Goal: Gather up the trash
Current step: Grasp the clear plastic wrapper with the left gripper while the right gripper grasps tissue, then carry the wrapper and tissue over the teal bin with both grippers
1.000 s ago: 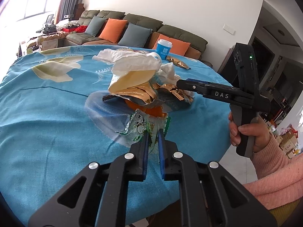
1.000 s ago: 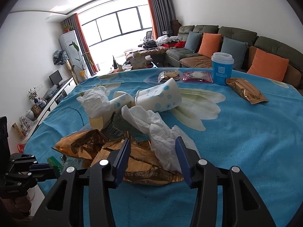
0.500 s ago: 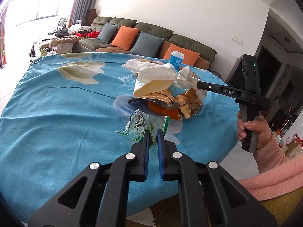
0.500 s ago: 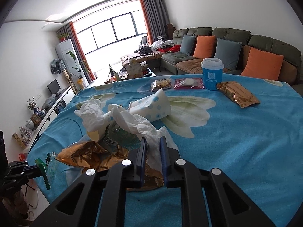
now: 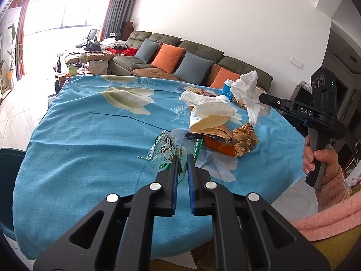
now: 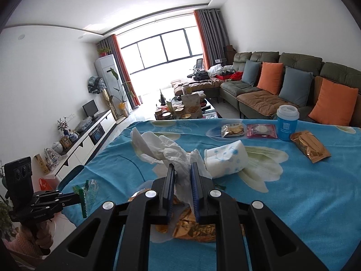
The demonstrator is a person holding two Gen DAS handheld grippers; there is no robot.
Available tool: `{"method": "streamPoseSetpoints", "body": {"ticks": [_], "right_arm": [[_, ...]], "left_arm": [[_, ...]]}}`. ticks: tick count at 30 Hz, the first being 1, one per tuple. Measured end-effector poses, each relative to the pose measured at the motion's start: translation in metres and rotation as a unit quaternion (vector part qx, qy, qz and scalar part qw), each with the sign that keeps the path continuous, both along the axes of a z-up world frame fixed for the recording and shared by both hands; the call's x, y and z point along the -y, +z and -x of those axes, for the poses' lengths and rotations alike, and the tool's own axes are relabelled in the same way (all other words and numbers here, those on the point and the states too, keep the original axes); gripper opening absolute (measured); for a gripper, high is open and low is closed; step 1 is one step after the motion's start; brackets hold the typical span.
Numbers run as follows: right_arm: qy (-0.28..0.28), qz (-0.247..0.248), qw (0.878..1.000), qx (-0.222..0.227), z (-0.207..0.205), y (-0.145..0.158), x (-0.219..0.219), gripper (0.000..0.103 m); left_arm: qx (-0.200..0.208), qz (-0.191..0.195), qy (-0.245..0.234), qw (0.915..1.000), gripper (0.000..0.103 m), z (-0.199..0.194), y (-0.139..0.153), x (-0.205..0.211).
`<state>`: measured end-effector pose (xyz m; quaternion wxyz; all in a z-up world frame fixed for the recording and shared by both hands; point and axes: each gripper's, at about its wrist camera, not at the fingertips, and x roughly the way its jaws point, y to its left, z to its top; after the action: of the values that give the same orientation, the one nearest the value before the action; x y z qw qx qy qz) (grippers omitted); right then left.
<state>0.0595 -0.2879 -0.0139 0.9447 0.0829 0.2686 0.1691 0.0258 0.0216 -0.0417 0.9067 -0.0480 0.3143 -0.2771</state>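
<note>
My left gripper [image 5: 181, 158] is shut on a clear snack wrapper [image 5: 168, 151] with green edges and a cartoon print, held just off the blue tablecloth [image 5: 90, 146]. In the right wrist view this gripper [image 6: 76, 195] and its wrapper [image 6: 88, 190] show at the lower left. My right gripper [image 6: 182, 169] is shut on a crumpled white tissue [image 6: 176, 153], lifted above the pile. In the left wrist view that tissue [image 5: 248, 92] hangs from the right gripper [image 5: 261, 98]. Below lie a gold wrapper [image 5: 241, 135], an orange wrapper [image 5: 223, 150] and a crushed paper cup [image 5: 209, 119].
A white dotted tissue pack [image 6: 225, 160] lies beyond the pile. Further back stand a blue lidded cup [image 6: 287, 122], a gold packet [image 6: 310, 145] and two small snack packets [image 6: 233, 129]. A teal chair [image 5: 9, 160] sits at the table's left edge. A sofa [image 6: 293, 85] is behind.
My right gripper closed on the white tissue and raised it off the pile. My left gripper pulled the clear wrapper away from the pile and a little upward.
</note>
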Motion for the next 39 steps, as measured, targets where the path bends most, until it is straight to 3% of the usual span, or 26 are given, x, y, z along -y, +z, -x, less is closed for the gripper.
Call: {"method": "streamPoseSetpoints", "body": {"ticks": [7, 19, 33, 39], "right_arm": [[0.087, -0.022, 0.996, 0.006, -0.005, 0.009, -0.052, 0.013], [0.211, -0.044, 0.976, -0.022, -0.036, 0.001, -0.155, 0.013], [0.331, -0.058, 0.941, -0.046, -0.071, -0.002, -0.276, 0.013], [0.359, -0.072, 0.928, -0.066, -0.088, -0.009, -0.317, 0.013]], "left_arm": [[0.01, 0.004, 0.04, 0.9991, 0.009, 0.006, 0.007, -0.028], [0.018, 0.003, 0.135, 0.9907, 0.009, 0.015, 0.014, -0.097], [0.015, -0.014, 0.282, 0.9593, 0.009, 0.017, 0.016, -0.208], [0.005, -0.013, 0.326, 0.9452, 0.009, 0.014, 0.011, -0.247]]}}
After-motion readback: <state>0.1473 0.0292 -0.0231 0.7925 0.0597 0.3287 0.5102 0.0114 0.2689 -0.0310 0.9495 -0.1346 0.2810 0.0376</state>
